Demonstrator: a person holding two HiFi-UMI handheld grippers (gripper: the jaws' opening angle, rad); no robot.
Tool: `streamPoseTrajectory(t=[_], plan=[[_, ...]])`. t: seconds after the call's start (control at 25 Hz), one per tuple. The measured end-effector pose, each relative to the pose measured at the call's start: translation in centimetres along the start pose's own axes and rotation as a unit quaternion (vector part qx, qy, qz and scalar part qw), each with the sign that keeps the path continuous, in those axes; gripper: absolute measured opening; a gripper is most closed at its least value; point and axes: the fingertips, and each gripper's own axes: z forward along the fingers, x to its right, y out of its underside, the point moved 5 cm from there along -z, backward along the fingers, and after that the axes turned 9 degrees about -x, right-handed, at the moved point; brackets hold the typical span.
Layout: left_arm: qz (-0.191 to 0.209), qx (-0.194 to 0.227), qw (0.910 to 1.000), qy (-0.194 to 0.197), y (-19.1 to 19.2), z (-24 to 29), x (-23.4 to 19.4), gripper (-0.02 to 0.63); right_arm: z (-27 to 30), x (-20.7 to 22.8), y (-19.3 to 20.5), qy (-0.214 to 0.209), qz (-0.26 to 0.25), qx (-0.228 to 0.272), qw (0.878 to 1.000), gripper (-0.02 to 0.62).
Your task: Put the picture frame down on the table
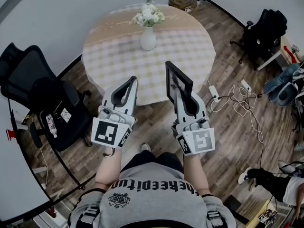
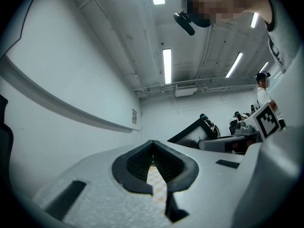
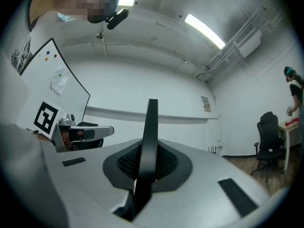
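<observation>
- Right gripper (image 1: 184, 98): jaws are clamping the lower edge of the picture frame (image 1: 178, 81). In the right gripper view the frame is standing edge-on between the dark pads, rising straight up out of them.
- Picture frame: black border, being held upright in the air, clear of any surface. In the head view its top is overlapping the near edge of the table (image 1: 190, 49); its base is sitting in the jaws over the wooden floor (image 1: 228, 127).
- Left gripper (image 1: 130, 83): jaws are resting together with nothing between them. In the left gripper view only a sliver of checked cloth is showing through the slit behind the pads. It is hovering just beside the right gripper, level with it.
- Table: round, wearing a pale checked cloth. A white vase (image 1: 148, 39) of white flowers (image 1: 148, 14) is standing near its centre, well apart from the frame.
- Black office chair (image 1: 40, 96): standing left of the table.
- Second black chair (image 1: 263, 32): standing at the far right.
- White cables (image 1: 237, 99): lying on the floor right of the table.
</observation>
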Motion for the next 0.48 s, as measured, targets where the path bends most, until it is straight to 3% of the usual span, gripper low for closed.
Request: streamPoseTrajectory(t=[0.48], plan=[[-0.007, -0.001, 0.9996, 0.027, 0.7, 2.5, -1.7, 0.015, 1.8, 0.7, 0.5, 0.029, -0.002, -0.011, 1.0, 0.018]])
